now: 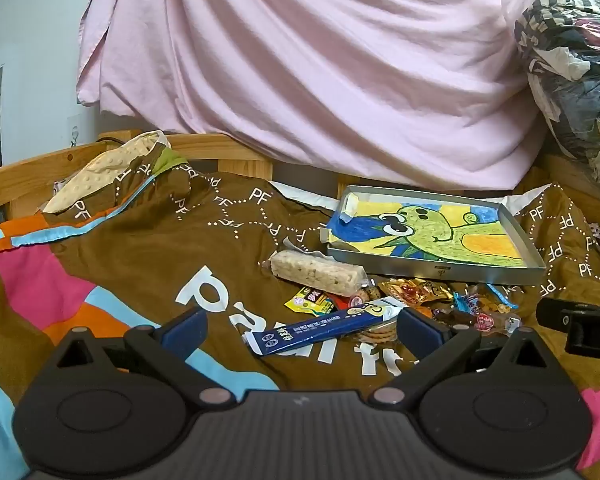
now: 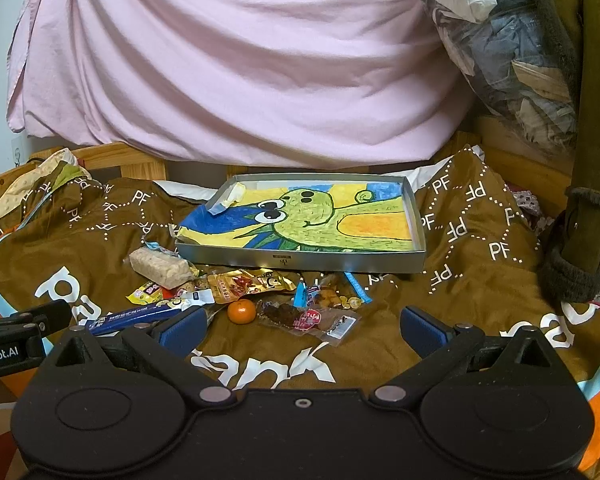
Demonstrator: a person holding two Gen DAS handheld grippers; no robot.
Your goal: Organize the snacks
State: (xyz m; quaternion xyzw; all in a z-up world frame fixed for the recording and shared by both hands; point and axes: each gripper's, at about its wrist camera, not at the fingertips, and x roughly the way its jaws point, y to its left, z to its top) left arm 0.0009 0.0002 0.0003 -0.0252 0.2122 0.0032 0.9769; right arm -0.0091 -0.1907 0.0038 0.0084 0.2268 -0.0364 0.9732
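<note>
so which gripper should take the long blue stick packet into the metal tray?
Left. The left gripper is open with the long blue stick packet lying between its fingers. The right gripper is open too, but faces the small orange fruit.

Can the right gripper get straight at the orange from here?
Probably yes. The right gripper is open, the orange lies just ahead, slightly left, uncovered on the blanket. A clear packet and blue stick crowd its sides.

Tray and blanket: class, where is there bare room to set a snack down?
The tray holds no snacks. The blanket is bare right of the snack pile. Crowded: the strip just before the tray's front wall.
</note>
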